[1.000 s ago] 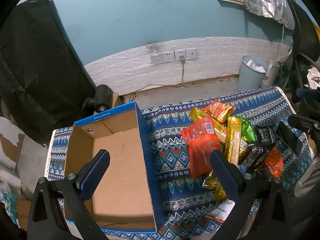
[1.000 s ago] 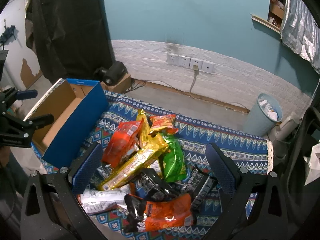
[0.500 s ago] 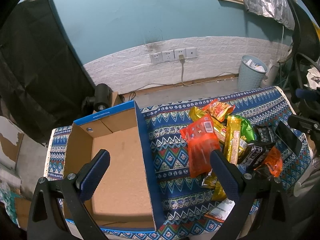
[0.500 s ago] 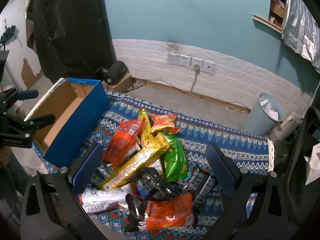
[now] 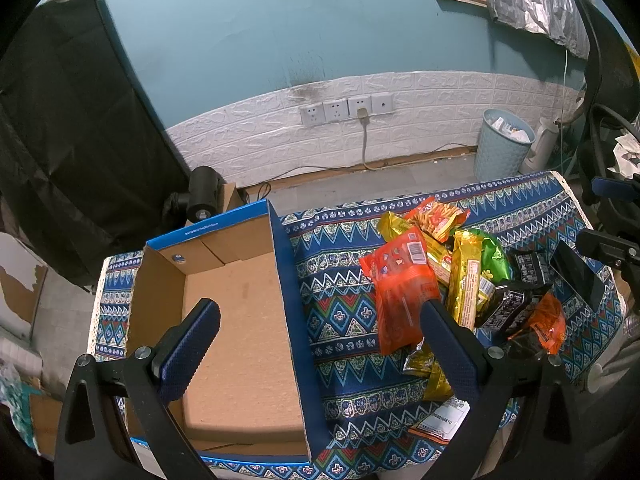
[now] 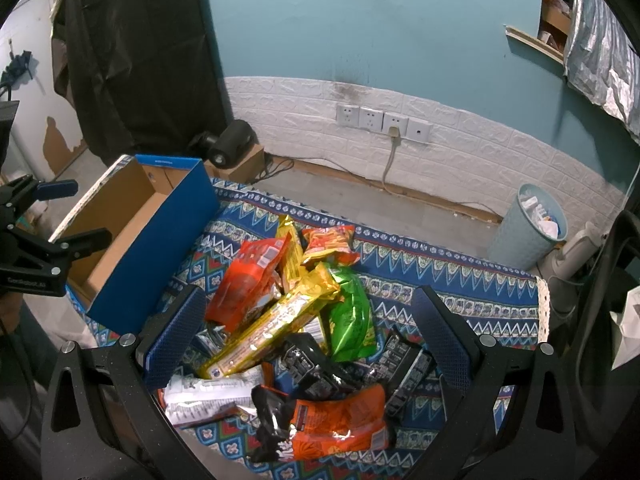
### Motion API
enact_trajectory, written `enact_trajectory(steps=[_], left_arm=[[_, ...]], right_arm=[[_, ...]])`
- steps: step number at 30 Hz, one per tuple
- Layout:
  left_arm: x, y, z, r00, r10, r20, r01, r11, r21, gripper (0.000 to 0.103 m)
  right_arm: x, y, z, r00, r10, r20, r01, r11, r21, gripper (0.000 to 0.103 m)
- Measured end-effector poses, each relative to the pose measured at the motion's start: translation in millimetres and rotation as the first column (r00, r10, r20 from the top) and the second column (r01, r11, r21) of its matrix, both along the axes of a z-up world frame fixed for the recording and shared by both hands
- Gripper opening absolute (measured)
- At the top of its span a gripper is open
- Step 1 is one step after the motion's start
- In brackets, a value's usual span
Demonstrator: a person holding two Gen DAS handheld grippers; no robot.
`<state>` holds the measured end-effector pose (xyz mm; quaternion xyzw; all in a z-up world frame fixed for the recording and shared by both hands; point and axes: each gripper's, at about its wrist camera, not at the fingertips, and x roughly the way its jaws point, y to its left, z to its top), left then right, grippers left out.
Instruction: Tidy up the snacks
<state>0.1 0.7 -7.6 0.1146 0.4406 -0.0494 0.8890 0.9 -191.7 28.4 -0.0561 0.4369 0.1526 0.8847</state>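
Scene: A heap of snack packets (image 6: 296, 320) lies on my worktop (image 5: 340, 312), which wears a blue patterned cloth, with an open cardboard box (image 5: 240, 332) at its left end.

Left tongs (image 5: 316, 332): Mine, spread wide and gripping nothing, hanging over the box's right wall, so one finger sits above the bare cardboard floor and the other above the edge of the heap.

Right tongs (image 6: 308, 328): Also wide apart and empty, poised straight above the heap, framing it for a first pick.

Snacks: An orange-red pouch (image 6: 248, 280) lies nearest the box; a long gold bar (image 6: 272, 324) crosses the middle; a green bag (image 6: 348, 320) lies beside it; black wrappers (image 6: 316, 364) and an orange-and-black bag (image 6: 332, 428) crowd the near edge.

Box: Nothing inside yet, and it sits just beside the heap, which I judge keeps each carry short.

Progress: By my reading, the sorting has not started.

Risk: The packets overlap, so lifting one may drag its neighbour.
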Motion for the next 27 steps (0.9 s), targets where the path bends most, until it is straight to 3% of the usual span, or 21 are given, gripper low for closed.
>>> enact_trajectory(steps=[27], left_arm=[[-0.3,-0.1,-0.4,1.0,0.001,-0.001,-0.001,1.0,0.001,0.101]], right_arm=[[-0.9,0.4,-1.3,1.0,0.001,-0.003,-0.001,1.0,-0.001,0.1]])
